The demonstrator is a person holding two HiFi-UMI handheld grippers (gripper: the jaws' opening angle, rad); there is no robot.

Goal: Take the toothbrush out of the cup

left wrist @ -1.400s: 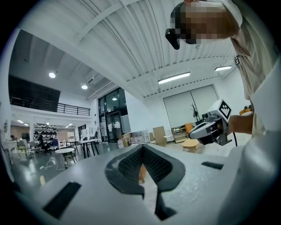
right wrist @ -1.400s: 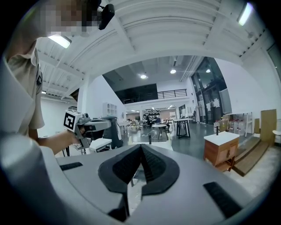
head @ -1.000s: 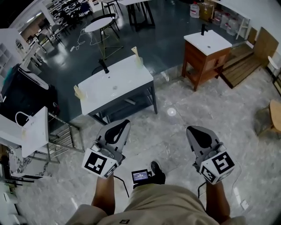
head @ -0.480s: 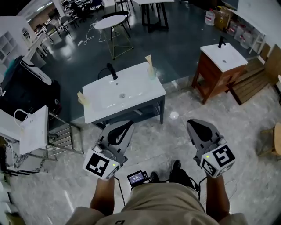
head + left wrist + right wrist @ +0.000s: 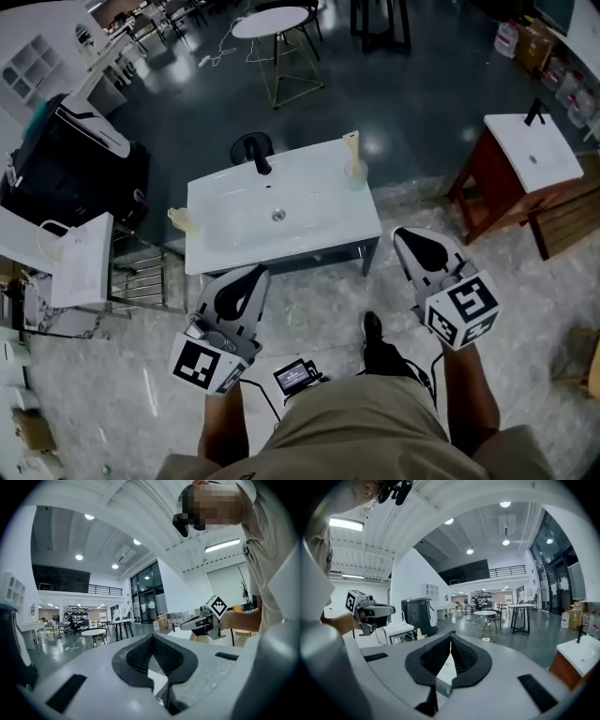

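A clear cup (image 5: 355, 172) stands at the far right corner of a white sink vanity (image 5: 319, 220), with a pale toothbrush (image 5: 351, 143) upright in it. Both grippers hang in front of the vanity, well short of the cup. My left gripper (image 5: 251, 275) is shut and empty near the vanity's front left. At the front right corner my right gripper (image 5: 409, 238) is also shut and empty. The left gripper view shows its jaws (image 5: 151, 637) pressed together; so does the right gripper view (image 5: 450, 637).
A black faucet (image 5: 256, 152) rises at the vanity's back, and a small pale item (image 5: 178, 218) sits at its left end. A wooden vanity (image 5: 518, 164) stands to the right. A white bag (image 5: 82, 262), a metal rack (image 5: 141, 281) and a black case (image 5: 80, 169) lie left.
The person has walked toward the white vanity, so it now lies much closer below. Both shut grippers have come forward to its front edge.
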